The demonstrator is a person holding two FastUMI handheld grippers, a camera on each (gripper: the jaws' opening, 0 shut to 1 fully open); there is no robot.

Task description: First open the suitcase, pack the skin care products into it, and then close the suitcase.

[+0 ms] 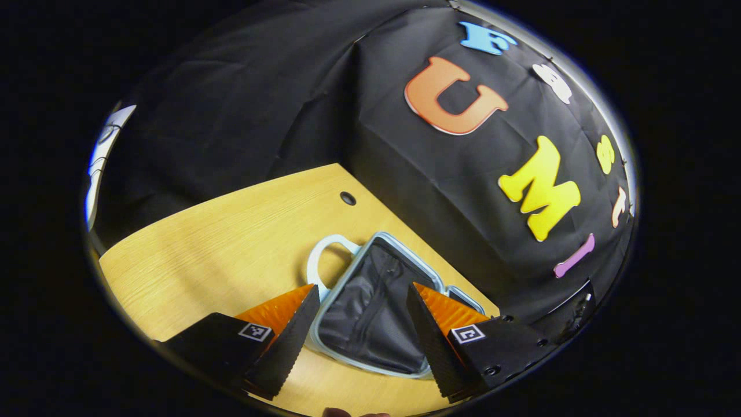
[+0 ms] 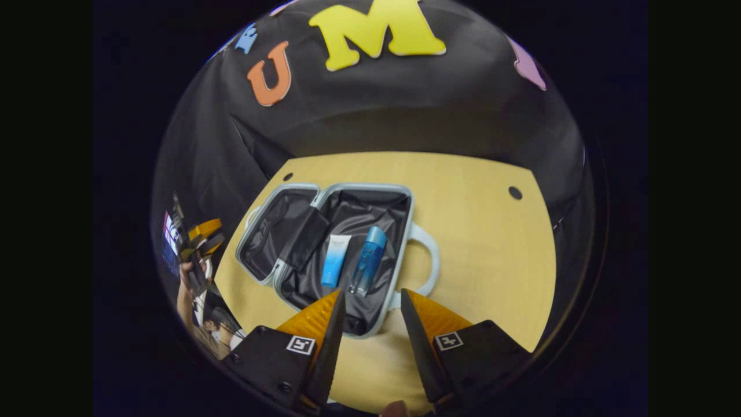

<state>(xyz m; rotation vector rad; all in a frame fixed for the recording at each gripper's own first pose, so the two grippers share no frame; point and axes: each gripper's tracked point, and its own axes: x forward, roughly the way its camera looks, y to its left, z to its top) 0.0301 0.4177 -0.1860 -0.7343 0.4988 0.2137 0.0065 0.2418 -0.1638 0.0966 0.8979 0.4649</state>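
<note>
In the right gripper view, at the far left edge, I see my left gripper [image 2: 200, 237] held up off the table by a hand [image 2: 188, 278], small and distorted by the lens, so I cannot tell there how its fingers stand. Moving right, the wooden table [image 2: 492, 249] spreads across the middle, and on it the suitcase [image 2: 399, 194] lies fully open, its two pale-rimmed halves flat and side by side, each lined in black fabric. The left half is the smaller-looking one and holds a dark flap; the right half holds two skin care products lying next to each other: a white and blue tube [image 2: 335, 260] and, just beside it on the right, a blue bottle [image 2: 369, 260]. A pale carry handle [image 2: 428, 260] curves out from the right half's edge. At the bottom, my right gripper [image 2: 370, 307] hovers above the near rim of the suitcase with its fingers spread apart, gripping nothing. In the left gripper view, my left gripper [image 1: 362, 304] is likewise released, fingers wide apart, pointed down at one black-lined half of the suitcase [image 1: 379, 237], whose handle [image 1: 318, 255] loops out to the left over the table [image 1: 220, 243].
</note>
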